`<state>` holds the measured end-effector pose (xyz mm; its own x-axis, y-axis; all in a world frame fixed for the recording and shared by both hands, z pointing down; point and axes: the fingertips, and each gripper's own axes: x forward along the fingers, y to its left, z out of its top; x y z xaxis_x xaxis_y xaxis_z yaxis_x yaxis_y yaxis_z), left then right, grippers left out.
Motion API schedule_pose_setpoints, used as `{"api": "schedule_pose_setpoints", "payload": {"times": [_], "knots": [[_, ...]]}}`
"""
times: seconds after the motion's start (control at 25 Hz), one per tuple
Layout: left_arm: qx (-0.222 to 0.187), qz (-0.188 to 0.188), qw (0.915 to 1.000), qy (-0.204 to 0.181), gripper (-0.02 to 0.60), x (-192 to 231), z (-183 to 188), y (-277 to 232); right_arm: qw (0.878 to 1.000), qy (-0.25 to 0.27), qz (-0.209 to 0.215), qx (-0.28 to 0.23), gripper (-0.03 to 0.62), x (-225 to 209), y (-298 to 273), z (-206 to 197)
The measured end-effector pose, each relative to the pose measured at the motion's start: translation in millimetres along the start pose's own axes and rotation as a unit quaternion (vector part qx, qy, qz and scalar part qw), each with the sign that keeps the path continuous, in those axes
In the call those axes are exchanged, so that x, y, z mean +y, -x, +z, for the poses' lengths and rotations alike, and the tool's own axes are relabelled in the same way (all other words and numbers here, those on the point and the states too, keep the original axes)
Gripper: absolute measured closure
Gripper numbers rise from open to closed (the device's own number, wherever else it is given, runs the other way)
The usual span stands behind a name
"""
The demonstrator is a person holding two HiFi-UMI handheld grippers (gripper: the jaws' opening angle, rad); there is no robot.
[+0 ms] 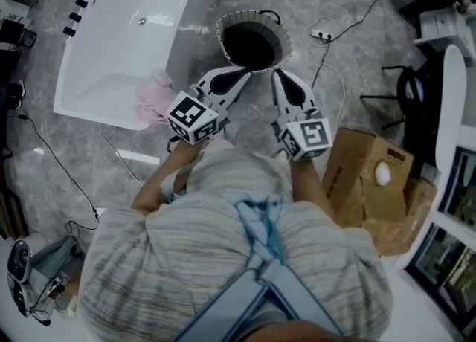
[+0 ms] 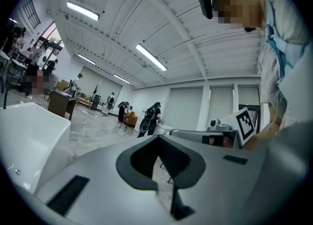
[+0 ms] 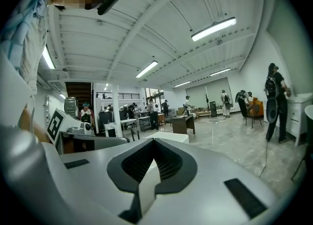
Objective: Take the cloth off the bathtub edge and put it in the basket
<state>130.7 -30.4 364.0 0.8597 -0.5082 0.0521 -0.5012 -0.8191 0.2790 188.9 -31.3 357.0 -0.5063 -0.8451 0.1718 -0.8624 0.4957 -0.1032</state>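
Observation:
A pink cloth (image 1: 152,99) is draped over the near edge of the white bathtub (image 1: 119,50) at the upper left of the head view. The round basket (image 1: 253,39), dark inside, stands on the floor just right of the tub. My left gripper (image 1: 244,72) and right gripper (image 1: 277,73) are held side by side, pointing at the basket's near rim. Both are shut with nothing in them. The cloth lies to the left of the left gripper, apart from it. In the left gripper view, the jaws (image 2: 158,141) are closed, with the tub (image 2: 29,138) at the left. The right gripper's jaws (image 3: 153,149) are also closed.
A cardboard box (image 1: 368,177) stands close at my right. A power strip (image 1: 321,34) and cables lie on the marble floor beyond the basket. A dark chair (image 1: 407,94) and white shelves stand at the far right. Several people (image 2: 149,119) stand far off.

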Motion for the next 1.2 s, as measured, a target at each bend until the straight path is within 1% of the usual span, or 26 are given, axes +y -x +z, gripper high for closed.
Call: {"api": "schedule_pose_setpoints", "payload": {"times": [0.2, 0.32, 0.52, 0.8, 0.96, 1.08, 1.2], "knots": [[-0.003, 0.014, 0.9999, -0.001, 0.578, 37.0, 3.7, 45.0, 1.0, 0.001, 0.02, 0.0, 0.592, 49.1, -33.9, -0.6], [-0.007, 0.012, 0.9999, -0.002, 0.578, 48.6, 5.7, 60.8, 1.0, 0.005, 0.024, 0.002, 0.592, 68.4, -44.5, -1.1], [-0.009, 0.011, 0.9999, 0.004, 0.578, 56.6, 5.2, 76.3, 0.999, 0.003, 0.031, 0.015, 0.592, 88.0, -52.3, -7.9], [-0.014, 0.033, 0.9993, 0.009, 0.578, 61.1, 1.4, 84.7, 0.998, 0.006, 0.054, 0.024, 0.592, 92.8, -56.4, -12.1], [-0.015, 0.054, 0.9984, 0.011, 0.578, 64.5, 0.3, 91.1, 0.996, 0.005, 0.081, 0.026, 0.592, 96.0, -62.9, -14.0], [-0.018, 0.074, 0.997, 0.012, 0.578, 72.1, -4.1, 99.3, 0.993, 0.014, 0.115, 0.03, 0.592, 106.5, -74.2, -17.6], [-0.025, 0.103, 0.9942, 0.018, 0.578, 82.2, -11.2, 114.3, 0.987, 0.021, 0.153, 0.041, 0.592, 124.1, -86.9, -27.2]]}}
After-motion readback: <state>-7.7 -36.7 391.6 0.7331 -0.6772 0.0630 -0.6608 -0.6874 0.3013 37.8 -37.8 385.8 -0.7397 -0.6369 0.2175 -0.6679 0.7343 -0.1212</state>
